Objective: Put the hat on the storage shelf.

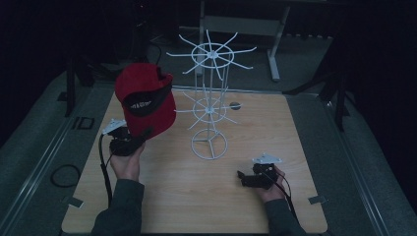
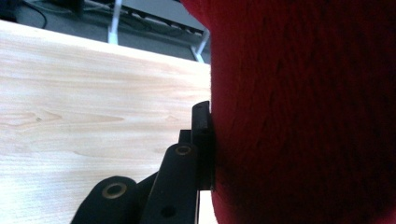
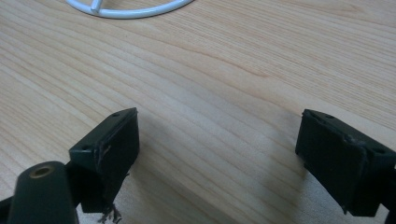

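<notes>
Left claw (image 1: 139,139), left of centre, pinched a red cap (image 1: 146,101) beside the white wire rack (image 1: 210,105); right claw (image 1: 241,175), lower right, rested spread above the counter (image 1: 196,196).

Red baseball cap (image 1: 146,98): fuzzy matt cloth. Table (image 1: 255,128): smooth pale wood grain. Hat rack (image 1: 210,98): white coated wire. Right gripper (image 3: 219,158): matt black pads, frayed.
</notes>
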`<act>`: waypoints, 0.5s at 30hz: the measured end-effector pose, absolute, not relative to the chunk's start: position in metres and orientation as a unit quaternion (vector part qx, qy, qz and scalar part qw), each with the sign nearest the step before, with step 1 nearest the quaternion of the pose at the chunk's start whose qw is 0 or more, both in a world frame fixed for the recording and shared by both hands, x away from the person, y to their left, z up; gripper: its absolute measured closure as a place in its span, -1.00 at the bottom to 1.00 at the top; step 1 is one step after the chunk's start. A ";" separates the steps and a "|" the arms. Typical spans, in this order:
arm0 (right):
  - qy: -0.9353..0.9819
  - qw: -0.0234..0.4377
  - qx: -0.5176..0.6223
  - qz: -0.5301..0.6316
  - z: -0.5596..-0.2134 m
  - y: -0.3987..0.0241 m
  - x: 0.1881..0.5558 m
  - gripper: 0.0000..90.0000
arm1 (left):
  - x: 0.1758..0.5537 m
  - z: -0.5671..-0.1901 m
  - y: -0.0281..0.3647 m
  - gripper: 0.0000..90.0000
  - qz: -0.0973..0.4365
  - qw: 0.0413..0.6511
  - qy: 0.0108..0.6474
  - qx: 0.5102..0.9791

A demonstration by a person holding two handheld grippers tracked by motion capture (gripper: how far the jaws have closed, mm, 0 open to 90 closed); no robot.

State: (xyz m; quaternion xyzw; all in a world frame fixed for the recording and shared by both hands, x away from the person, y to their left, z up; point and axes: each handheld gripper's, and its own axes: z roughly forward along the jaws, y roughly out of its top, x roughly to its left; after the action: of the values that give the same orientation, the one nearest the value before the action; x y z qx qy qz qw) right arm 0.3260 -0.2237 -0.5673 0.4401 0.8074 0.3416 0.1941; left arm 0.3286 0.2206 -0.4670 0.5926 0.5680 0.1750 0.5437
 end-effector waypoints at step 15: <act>0.807 0.195 0.439 0.342 -0.567 -0.224 0.326 -0.70 | 0.326 -0.447 0.222 0.87 0.190 0.560 0.558 0.582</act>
State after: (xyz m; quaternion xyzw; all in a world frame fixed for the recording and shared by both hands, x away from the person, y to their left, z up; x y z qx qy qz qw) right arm 0.3261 -0.2238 -0.5672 0.4395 0.8074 0.3421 0.1947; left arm 0.3256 0.2221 -0.4470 0.5822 0.5580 0.1904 0.5599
